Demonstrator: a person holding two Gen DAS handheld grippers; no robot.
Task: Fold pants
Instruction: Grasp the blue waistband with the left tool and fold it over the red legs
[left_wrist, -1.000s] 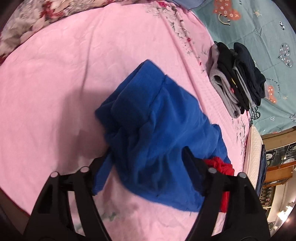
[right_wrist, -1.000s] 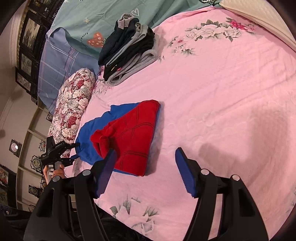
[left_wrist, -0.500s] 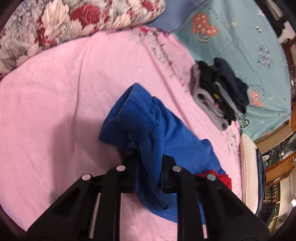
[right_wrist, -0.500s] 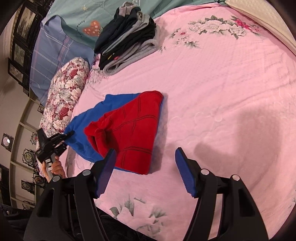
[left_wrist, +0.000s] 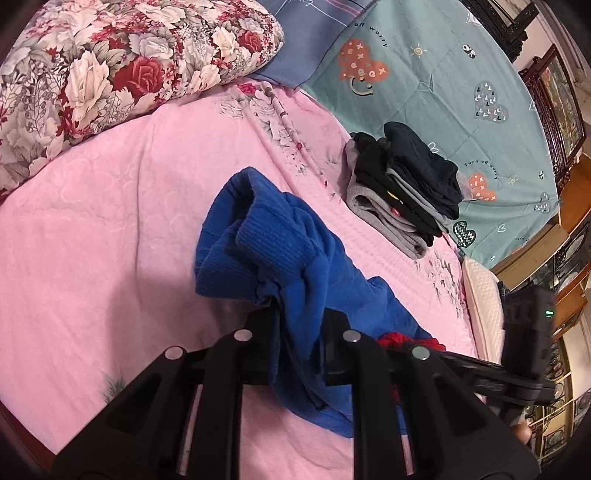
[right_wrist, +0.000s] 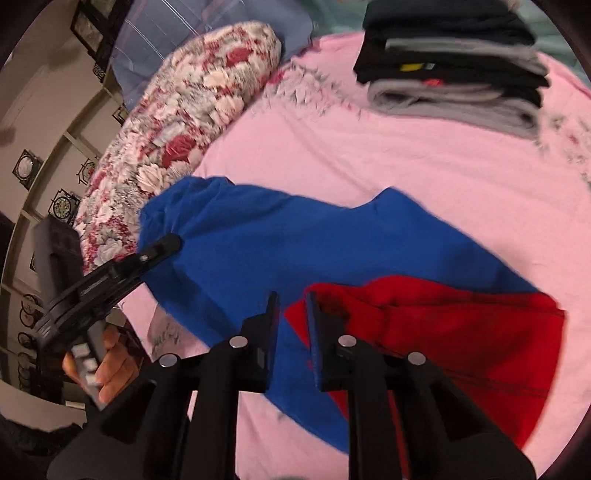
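One pair of blue-and-red pants (left_wrist: 295, 254) on the bed (left_wrist: 92, 240): left gripper (left_wrist: 299, 321) pinches blue cloth; right gripper (right_wrist: 291, 314) jaws closing around the red edge.

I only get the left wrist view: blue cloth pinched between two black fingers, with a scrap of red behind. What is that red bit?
Observer: It's a red panel of the same pants, spread flat on the pink bedspread.
Operator: Where's the other gripper?
Observer: The right gripper is where red meets blue. Its jaws are closing, with that edge between them.
Operator: Who holds mine?
Observer: A hand is wrapped around the left gripper's handle.
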